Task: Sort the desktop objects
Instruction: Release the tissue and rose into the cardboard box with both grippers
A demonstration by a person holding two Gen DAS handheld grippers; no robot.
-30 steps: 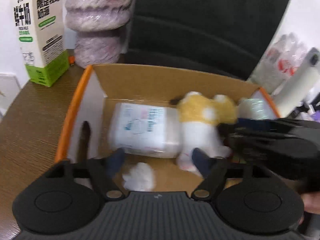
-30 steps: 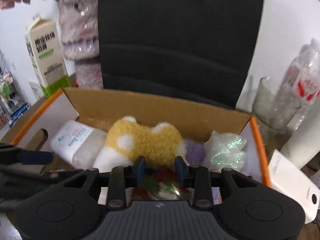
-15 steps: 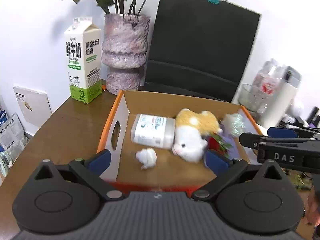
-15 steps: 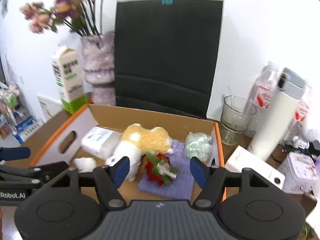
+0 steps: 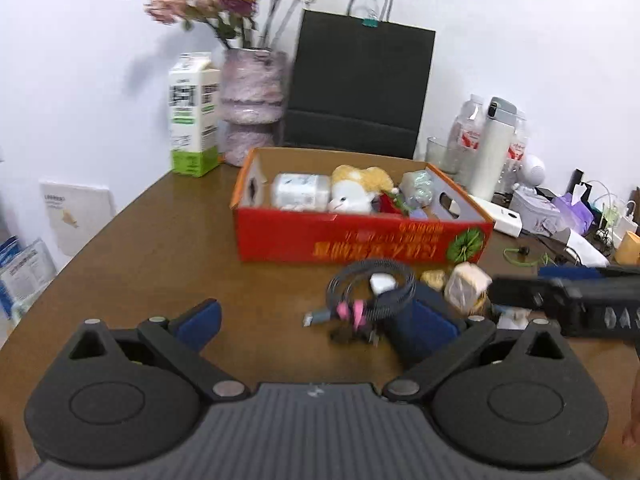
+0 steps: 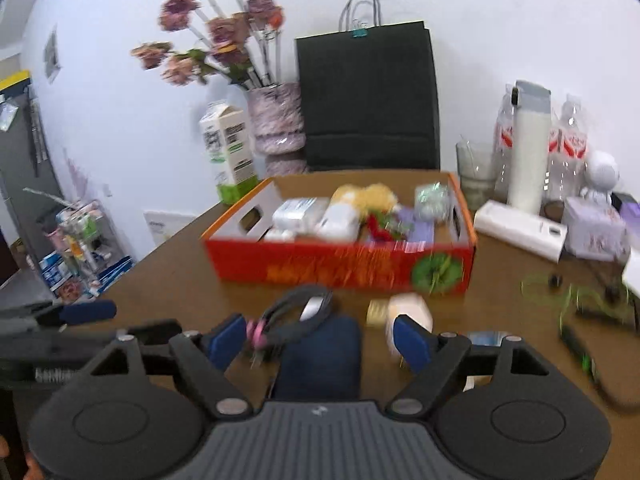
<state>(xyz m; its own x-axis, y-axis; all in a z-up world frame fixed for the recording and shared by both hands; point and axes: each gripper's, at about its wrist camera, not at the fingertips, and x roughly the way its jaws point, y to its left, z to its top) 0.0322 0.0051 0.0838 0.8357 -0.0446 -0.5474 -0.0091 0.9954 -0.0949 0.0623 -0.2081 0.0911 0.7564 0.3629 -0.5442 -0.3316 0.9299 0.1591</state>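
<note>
A red cardboard box [image 5: 360,236] [image 6: 340,266] stands on the brown table. It holds a white pack [image 5: 301,194], a yellow and white plush toy [image 5: 356,190], a red and green decoration [image 6: 380,222] and a shiny bundle [image 5: 418,188]. In front of the box lie a coiled black cable [image 5: 370,288] [image 6: 300,312], a dark blue object [image 6: 320,356] and a pale wrapped cube [image 5: 466,286] [image 6: 410,312]. My left gripper [image 5: 316,320] is open and empty, back from the box. My right gripper [image 6: 320,340] is open and empty over the dark blue object.
A milk carton [image 5: 192,114], a vase of flowers [image 5: 252,100] and a black paper bag [image 5: 360,88] stand behind the box. A white flask [image 6: 528,148], bottles, a glass [image 6: 474,176], a white case and cables crowd the right side.
Both grippers have pulled back out of the box and away from it. The right gripper, shut on the red and green decoration a second ago, left it in the box and stands open.
</note>
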